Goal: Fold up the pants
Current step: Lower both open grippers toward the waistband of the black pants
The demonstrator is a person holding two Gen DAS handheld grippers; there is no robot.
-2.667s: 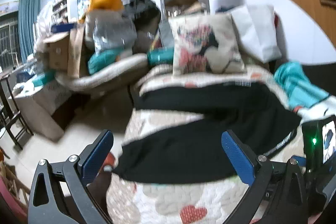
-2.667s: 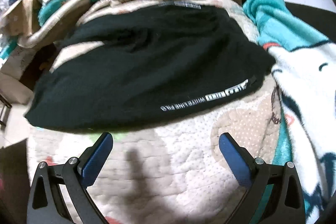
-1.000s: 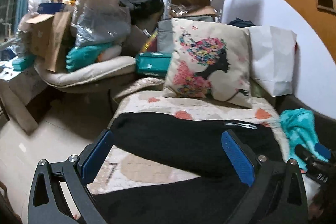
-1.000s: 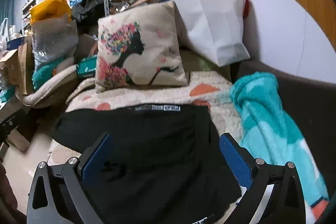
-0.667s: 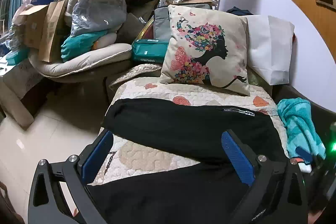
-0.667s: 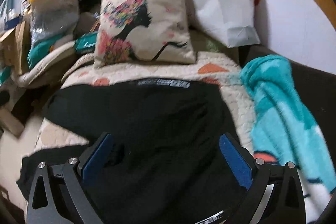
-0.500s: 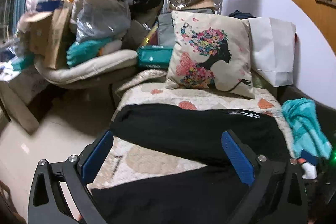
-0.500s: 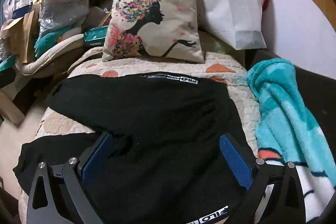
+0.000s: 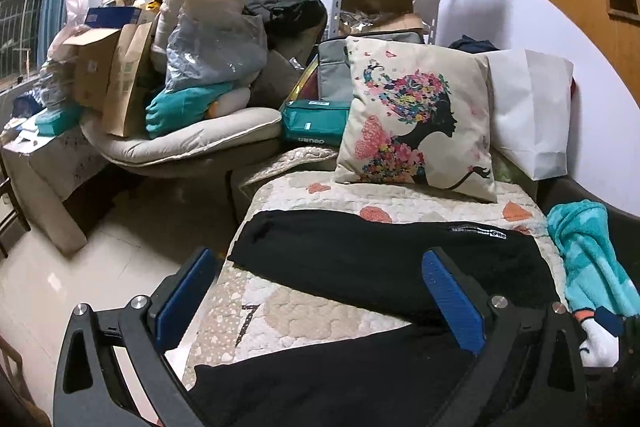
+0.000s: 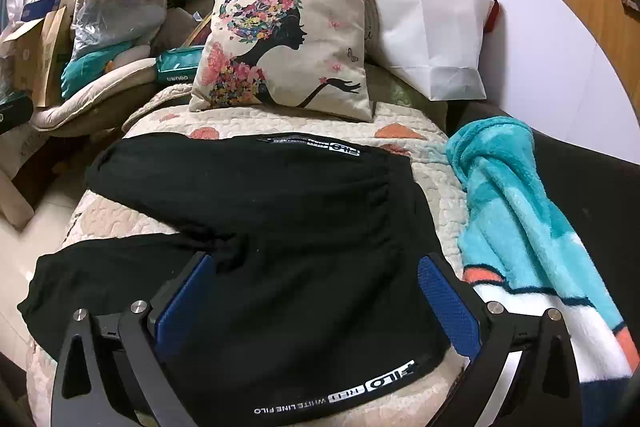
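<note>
Black pants [image 10: 256,227] lie flat on a quilted cream cover [image 10: 424,131], legs spread in a V toward the left and the waistband toward the right near a teal blanket. White lettering runs along the near side seam. In the left wrist view the pants [image 9: 360,259] show as two legs with a wedge of quilt [image 9: 280,311] between them. My left gripper [image 9: 320,295] hovers open over the legs, nothing between its blue pads. My right gripper [image 10: 316,295] hangs open above the seat and waist area, also holding nothing.
A floral cushion [image 10: 288,47] and a white paper bag [image 10: 428,31] stand at the back. A teal and white blanket [image 10: 532,227] lies along the right. To the left are a beige chair [image 9: 192,143] piled with bags and boxes, and tiled floor [image 9: 100,267].
Both grippers pulled back and tilted up from a close look at the pants to a wider view; over the last half second they hardly moved. Both stayed open.
</note>
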